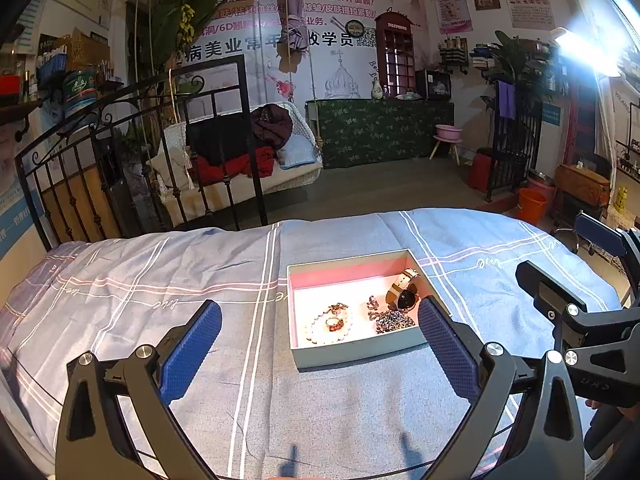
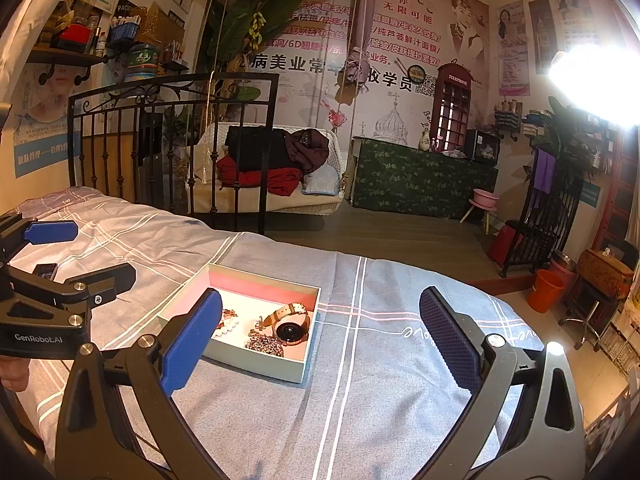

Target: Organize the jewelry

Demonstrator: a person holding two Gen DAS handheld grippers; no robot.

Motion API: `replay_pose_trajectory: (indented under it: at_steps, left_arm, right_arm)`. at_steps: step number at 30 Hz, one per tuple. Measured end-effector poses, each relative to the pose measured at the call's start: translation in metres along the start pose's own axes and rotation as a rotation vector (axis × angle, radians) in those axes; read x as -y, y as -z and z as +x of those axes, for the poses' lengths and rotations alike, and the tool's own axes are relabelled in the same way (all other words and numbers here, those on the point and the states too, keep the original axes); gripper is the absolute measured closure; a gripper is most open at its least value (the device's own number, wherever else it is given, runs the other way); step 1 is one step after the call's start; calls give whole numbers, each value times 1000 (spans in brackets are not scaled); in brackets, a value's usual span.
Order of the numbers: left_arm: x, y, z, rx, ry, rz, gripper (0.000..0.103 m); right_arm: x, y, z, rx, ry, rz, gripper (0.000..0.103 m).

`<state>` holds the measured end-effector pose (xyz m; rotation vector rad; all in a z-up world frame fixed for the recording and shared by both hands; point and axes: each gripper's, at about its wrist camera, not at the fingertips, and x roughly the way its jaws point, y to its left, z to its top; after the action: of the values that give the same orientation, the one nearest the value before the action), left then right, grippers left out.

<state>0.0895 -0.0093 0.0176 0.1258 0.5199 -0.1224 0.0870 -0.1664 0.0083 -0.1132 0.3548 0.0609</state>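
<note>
On the blue-grey checked bedspread (image 1: 340,400) sits a shallow box (image 1: 352,350) with a pink inner wall. Inside the box lie a watch (image 1: 404,294) with a tan strap at its far right corner, a dark beaded chain (image 1: 392,320) just in front of the watch, a small ring (image 1: 372,302) beside them, and a pale bead bracelet (image 1: 326,326) toward the box's left. The left gripper (image 1: 320,340) hangs before the box, jaws spread wide, holding nothing. The right gripper (image 2: 320,332), to the box's right, is equally wide and empty.
</note>
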Motion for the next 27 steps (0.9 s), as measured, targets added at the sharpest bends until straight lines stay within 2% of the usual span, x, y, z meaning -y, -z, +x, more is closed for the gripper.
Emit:
replay_pose_trajectory:
  at_steps: [8, 12, 13, 16, 19, 27]
  left_arm:
    - [3, 1, 1, -4, 11, 23, 6]
    - [-1, 3, 0, -7, 24, -4, 6]
    - [-1, 3, 0, -1, 1, -1, 6]
    - [-3, 1, 3, -18, 3, -3, 6]
    - [-1, 2, 2, 0, -26, 18, 6]
    - [-2, 1, 3, -5, -24, 12, 6]
  right_arm:
    - [0, 0, 0, 0, 0, 0, 6]
    - [0, -1, 0, 1, 0, 0, 6]
    - [0, 0, 0, 1, 1, -1, 6]
    - [-2, -2, 0, 2, 2, 3, 6]
    - [-4, -2, 1, 2, 6, 2, 6]
    - [-4, -1, 1, 2, 6, -1, 6]
